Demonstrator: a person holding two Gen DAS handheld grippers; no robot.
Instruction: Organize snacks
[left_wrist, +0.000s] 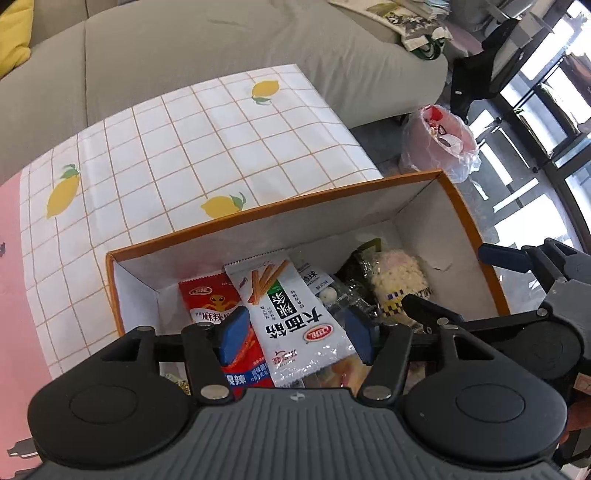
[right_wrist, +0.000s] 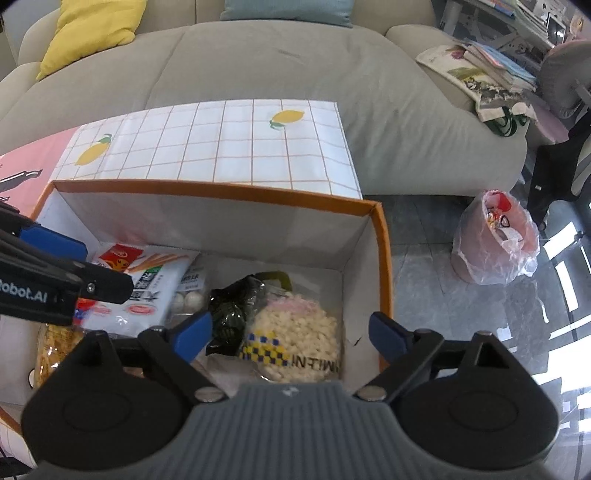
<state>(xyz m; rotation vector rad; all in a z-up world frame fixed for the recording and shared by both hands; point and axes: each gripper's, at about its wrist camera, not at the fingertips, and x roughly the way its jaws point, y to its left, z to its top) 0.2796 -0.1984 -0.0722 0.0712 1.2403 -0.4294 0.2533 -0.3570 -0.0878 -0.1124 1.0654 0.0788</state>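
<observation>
We work over the orange-rimmed box (right_wrist: 384, 258), which sits on the bench (left_wrist: 177, 147) at its near right corner, and all the snacks we can see lie inside it.

The white breadstick packet (left_wrist: 291, 317) is light, flat and crinkly, with slick film that could slide between pads; we judge its sealed end or long edge the best place to pinch. The red packet (left_wrist: 207, 299), just beside it at 9 o'clock and partly under it, should handle the same way. The clear bag of puffed rice (right_wrist: 295, 332), toward 3 o'clock, is bulky, soft and crushable, so we would take it by the gathered top, not the body. The dark green wrapped snack (right_wrist: 232, 310) between them looks small and squashy. A clear pack of small white balls (right_wrist: 190, 299) lies just behind the white packet, and a yellow crunchy-looking bag (right_wrist: 55, 343) shows at the box's near left.

Counted: one box and six snack packs in view, one of each kind; more may be hidden below.

The left gripper (left_wrist: 295, 332) hangs over the white packet with fingers spread on either side, pinching nothing. The right gripper (right_wrist: 291, 332) hovers above the rice bag, fingers wide apart and empty.
</observation>
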